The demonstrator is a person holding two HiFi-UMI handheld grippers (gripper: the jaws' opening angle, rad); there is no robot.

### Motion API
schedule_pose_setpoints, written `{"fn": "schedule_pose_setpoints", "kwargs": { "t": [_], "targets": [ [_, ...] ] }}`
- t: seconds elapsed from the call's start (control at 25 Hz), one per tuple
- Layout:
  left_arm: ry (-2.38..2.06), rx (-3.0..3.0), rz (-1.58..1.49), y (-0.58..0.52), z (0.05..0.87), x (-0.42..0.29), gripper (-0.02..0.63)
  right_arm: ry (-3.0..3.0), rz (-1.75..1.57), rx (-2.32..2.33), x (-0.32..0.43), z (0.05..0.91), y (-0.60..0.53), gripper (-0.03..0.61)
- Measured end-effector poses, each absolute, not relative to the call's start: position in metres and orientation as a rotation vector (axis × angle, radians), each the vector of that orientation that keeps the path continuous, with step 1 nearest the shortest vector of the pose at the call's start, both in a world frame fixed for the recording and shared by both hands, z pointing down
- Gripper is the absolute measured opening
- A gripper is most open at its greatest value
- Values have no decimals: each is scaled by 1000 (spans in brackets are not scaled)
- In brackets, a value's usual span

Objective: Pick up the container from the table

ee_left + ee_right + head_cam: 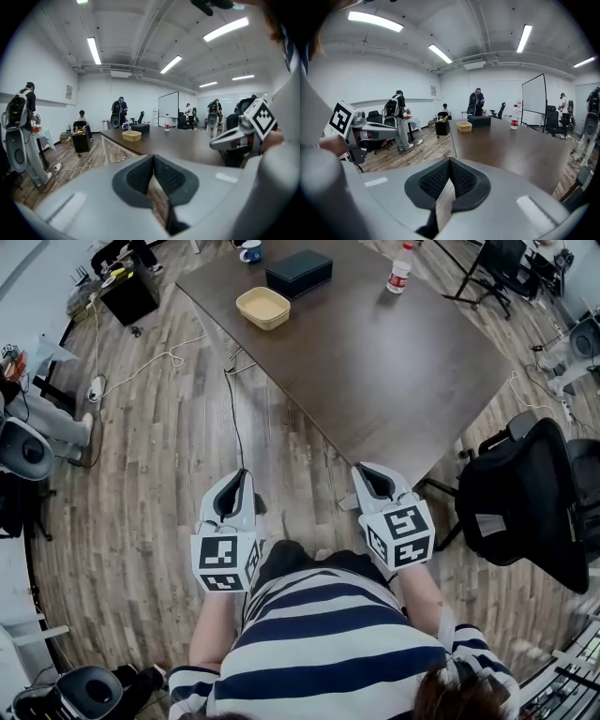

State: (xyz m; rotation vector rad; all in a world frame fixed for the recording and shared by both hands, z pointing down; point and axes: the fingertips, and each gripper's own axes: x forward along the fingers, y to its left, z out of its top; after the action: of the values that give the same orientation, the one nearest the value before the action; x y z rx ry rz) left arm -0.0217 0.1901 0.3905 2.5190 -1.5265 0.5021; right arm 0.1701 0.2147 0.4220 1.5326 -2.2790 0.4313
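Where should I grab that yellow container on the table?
Probably pinch the near wall of the yellow container, one jaw inside, one outside, coming down from above. It is shallow, open-topped, with a thin upright rim, and the black box stands just behind it.

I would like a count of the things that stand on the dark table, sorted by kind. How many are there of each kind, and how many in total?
beige container: 1
black box: 1
plastic bottle: 1
mug: 1
total on the table: 4
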Motion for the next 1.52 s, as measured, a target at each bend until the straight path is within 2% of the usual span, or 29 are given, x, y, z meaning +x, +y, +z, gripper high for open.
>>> {"fn": "schedule_pose_setpoints", "kwargs": {
  "t": [1.0,1.52],
  "targets": [
    [-1458,2507,537,20,400,-171,0,-2272,415,1419,0,421,28,-2],
    [-1437,2465,555,-28,412,-201,0,-2250,394,1395,-18,424,-39,-2]
  ]
}}
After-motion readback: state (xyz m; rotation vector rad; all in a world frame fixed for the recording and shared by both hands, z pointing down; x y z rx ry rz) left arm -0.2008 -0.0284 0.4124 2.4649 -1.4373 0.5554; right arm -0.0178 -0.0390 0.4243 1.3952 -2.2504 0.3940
